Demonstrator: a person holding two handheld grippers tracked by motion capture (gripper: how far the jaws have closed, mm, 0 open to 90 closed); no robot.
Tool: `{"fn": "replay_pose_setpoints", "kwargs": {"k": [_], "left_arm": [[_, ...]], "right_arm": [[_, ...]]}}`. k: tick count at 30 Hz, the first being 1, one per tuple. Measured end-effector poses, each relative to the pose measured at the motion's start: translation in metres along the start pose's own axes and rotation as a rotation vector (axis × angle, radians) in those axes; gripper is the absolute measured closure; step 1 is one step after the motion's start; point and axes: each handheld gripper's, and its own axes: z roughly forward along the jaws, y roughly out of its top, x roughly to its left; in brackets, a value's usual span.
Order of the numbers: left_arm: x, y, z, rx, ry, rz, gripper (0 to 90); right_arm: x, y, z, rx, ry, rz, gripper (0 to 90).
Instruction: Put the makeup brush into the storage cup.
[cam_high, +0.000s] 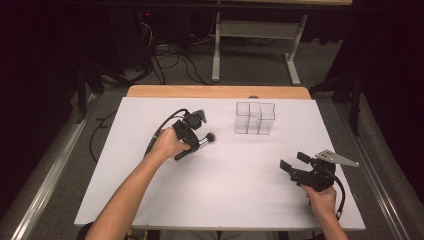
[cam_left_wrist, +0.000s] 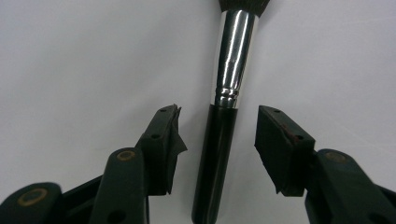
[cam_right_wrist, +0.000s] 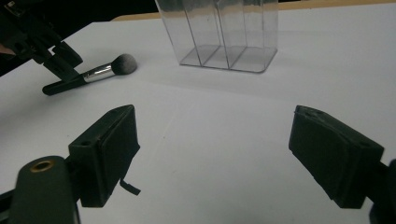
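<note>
A makeup brush (cam_high: 205, 139) with a black handle, silver ferrule and dark bristles lies flat on the white table top (cam_high: 225, 195), left of centre. My left gripper (cam_high: 192, 145) is lowered over it. In the left gripper view the black handle of the brush (cam_left_wrist: 215, 154) runs between the two jaws of that gripper (cam_left_wrist: 217, 114), with a gap on each side, so the pads are off it. Near the table's right front my right gripper (cam_high: 294, 161) is open with nothing in it. The right gripper view looks past its spread jaws (cam_right_wrist: 212, 121) to the brush (cam_right_wrist: 95, 72) and the left gripper (cam_right_wrist: 58, 63).
A clear plastic organizer (cam_high: 255, 118) with several upright compartments stands at the back centre of the table, to the right of the brush; it is also in the right gripper view (cam_right_wrist: 224, 32). A wooden edge (cam_high: 215, 91) runs along the table's far side. Cables lie on the floor beyond.
</note>
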Motion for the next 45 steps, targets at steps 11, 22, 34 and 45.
{"fn": "replay_pose_setpoints", "kwargs": {"k": [11, 22, 34, 45], "left_arm": [[0.007, -0.011, 0.006, 0.005, -0.025, -0.025, 54.2], [0.006, -0.012, 0.014, 0.011, -0.031, -0.021, 63.6], [0.003, -0.011, 0.017, 0.02, -0.032, 0.007, 70.9], [-0.001, -0.011, 0.017, 0.024, -0.019, 0.021, 73.8]], "right_arm": [[0.001, 0.0, 0.001, 0.005, 0.0, -0.006, 17.4], [0.001, 0.0, 0.001, 0.009, 0.003, -0.005, 17.4], [0.002, 0.0, 0.001, 0.009, 0.008, -0.008, 17.4], [0.001, 0.0, 0.002, 0.016, 0.006, -0.011, 17.3]]}}
